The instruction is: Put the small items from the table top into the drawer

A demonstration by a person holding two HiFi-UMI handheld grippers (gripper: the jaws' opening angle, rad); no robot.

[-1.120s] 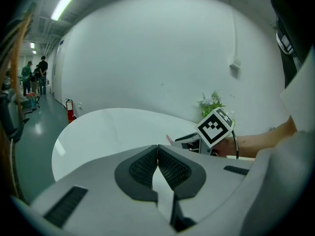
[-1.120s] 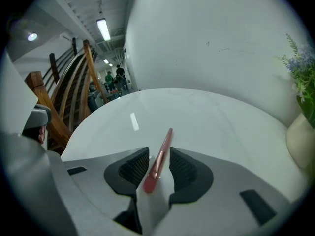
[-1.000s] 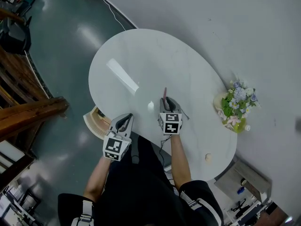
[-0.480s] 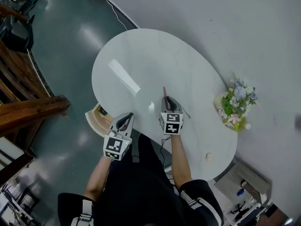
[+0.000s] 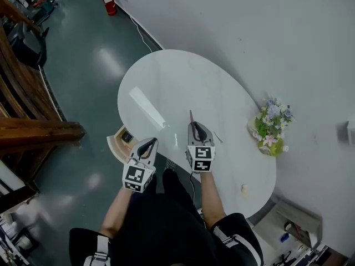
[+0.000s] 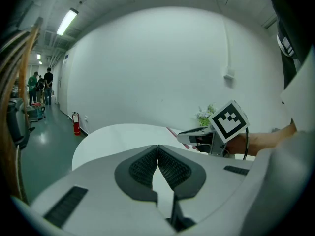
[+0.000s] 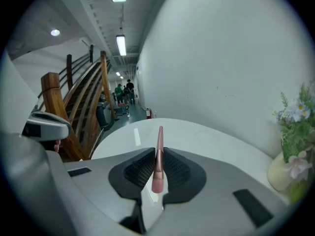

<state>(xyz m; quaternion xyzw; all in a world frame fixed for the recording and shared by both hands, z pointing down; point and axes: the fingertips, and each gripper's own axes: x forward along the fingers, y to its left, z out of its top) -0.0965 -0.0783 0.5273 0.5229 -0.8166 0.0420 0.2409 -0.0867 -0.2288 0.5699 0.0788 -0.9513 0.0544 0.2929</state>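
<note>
One slim pink stick (image 7: pixel 159 154), which I judge light, stiff and slick, stands pinched near its blunt end in the jaws of my right gripper (image 5: pixel 194 127), just closed on it above the surface (image 5: pixel 183 82), while the left gripper (image 6: pixel 157 165) keeps its jaws pressed together empty near the open drawer (image 5: pixel 118 142).

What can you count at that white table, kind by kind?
Grippers: 2 (left gripper, right gripper)
Pink stick, clamped in the right gripper: 1
Vase of flowers: 1
Small beige round thing: 1
Thin pale stick, lying on the table: 1
Total: 6
</note>
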